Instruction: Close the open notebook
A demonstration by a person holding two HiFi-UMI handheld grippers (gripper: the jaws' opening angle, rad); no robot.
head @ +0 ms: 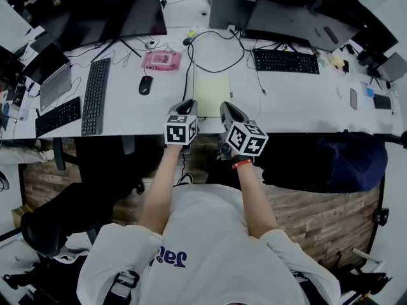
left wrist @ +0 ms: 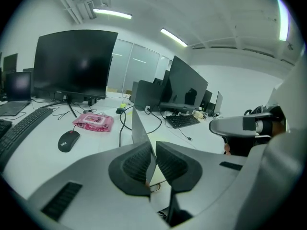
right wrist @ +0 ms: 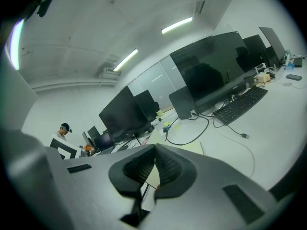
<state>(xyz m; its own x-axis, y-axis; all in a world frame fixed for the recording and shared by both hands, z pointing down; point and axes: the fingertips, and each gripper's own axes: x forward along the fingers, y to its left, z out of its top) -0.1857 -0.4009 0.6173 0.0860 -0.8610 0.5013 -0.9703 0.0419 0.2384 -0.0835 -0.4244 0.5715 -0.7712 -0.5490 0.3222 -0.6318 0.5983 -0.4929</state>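
Notebook pages are pale yellow and look blank. It lies on the white worktop, right at the front edge, in the middle. From the head view it looks like one tall yellow sheet. In the left gripper view its grey cover stands straight up on its edge, and a flat yellow page lies just beside it. So the notebook is only half shut.

The left gripper is at the notebook's left side. Its fingers are clenched on the thin cover, which runs up out of the small gap between them.

The right gripper is at the notebook's right bottom corner. In the right gripper view its fingers are pressed together at the tips, with the yellow page showing behind them. I cannot tell if they pinch anything.

A black cable loops on the worktop just past the notebook. A black mouse sits to the left, and near it lies a pink pack. Farther left is a long dark keyboard, and another keyboard lies well off to the right. Big dark screens stand at the back of the worktop.

The person holding both grippers wears a white shirt and has a red band on the right wrist.
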